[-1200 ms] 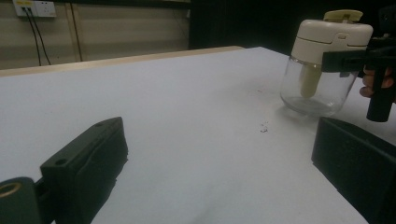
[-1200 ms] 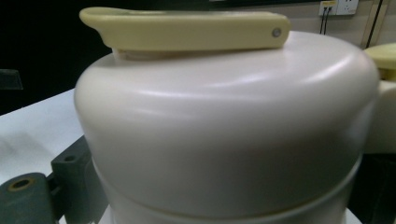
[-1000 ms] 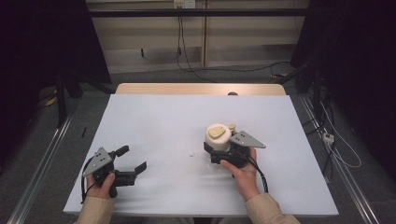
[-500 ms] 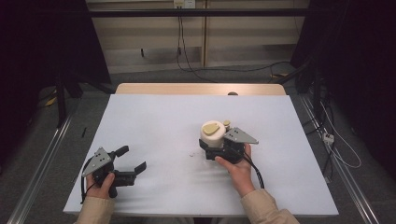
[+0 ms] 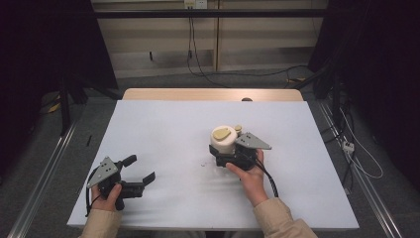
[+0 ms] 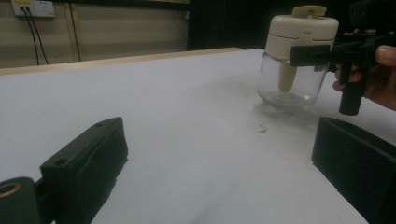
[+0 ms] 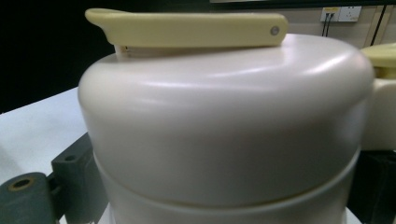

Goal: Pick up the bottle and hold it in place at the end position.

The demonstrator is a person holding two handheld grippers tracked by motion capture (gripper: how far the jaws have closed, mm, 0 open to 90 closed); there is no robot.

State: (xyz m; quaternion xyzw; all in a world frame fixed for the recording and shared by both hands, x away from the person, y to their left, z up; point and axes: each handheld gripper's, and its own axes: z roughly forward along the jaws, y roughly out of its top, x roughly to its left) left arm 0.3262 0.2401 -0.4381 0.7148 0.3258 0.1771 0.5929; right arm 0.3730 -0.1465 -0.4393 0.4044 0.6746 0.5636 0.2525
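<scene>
Both sleeves are pale beige, loose at the cuffs. Each gripper is matte black: the left gripper carries a grey three-cornered plate dotted with small dark screw holes, and the right gripper has a like plate, with a black cable looping back from it. In the left gripper view, its jaws are blocky black pads with a round screw hole on top and a brass-ringed hole at the base.
</scene>
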